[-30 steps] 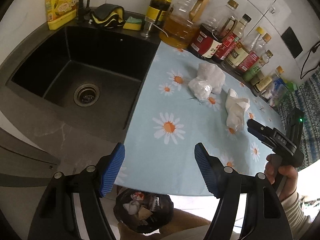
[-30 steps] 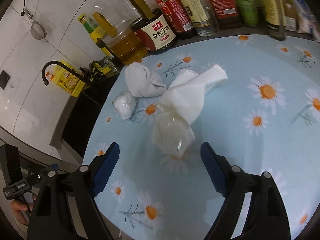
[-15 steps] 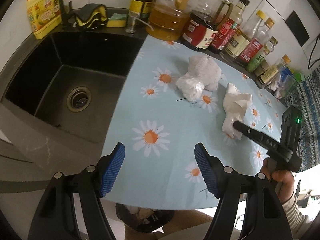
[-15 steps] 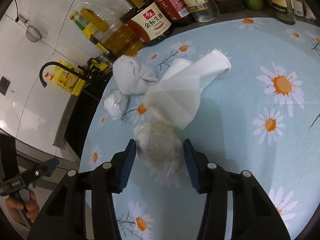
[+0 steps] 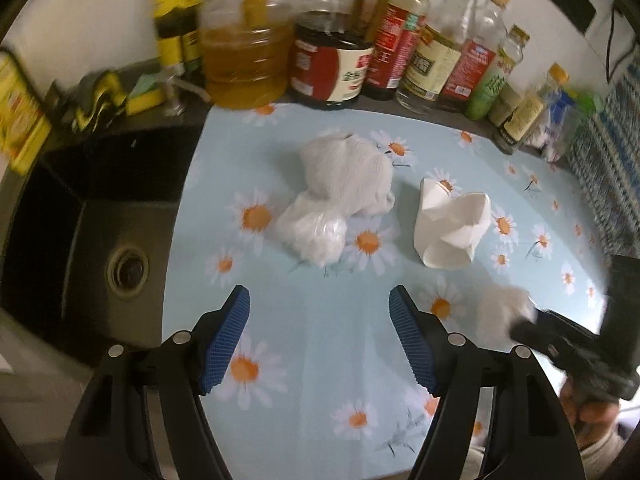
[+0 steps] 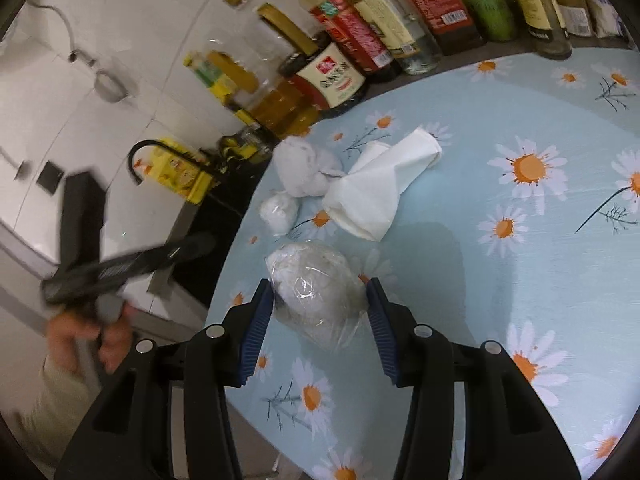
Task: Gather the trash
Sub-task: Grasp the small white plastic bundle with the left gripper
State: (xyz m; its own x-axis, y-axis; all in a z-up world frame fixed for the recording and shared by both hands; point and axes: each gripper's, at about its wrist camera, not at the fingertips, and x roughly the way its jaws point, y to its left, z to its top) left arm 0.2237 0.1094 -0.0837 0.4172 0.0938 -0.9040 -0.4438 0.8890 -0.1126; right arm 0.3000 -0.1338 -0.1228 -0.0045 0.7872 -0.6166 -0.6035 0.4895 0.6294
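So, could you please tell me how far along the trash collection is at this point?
Nothing visibly binned yet. In hand: the right claw is shut on a plastic-wrapped wad. The left claw is opening, nothing between its pads. Left on the cloth: a grey wad, a small plastic ball and a white napkin.

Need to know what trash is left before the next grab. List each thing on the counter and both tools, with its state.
Right tool: shut on the plastic-wrapped wad.
Plastic-wrapped wad: crumpled, clamped between the pads.
Left tool: jaws opening, nothing between them.
White napkin: loosely folded, lying free on the cloth.
Grey tissue wad: crumpled, untouched.
Small plastic ball: bunched up, against the grey wad.
Oil jug: upright, partly full.
Sink: no water visible.
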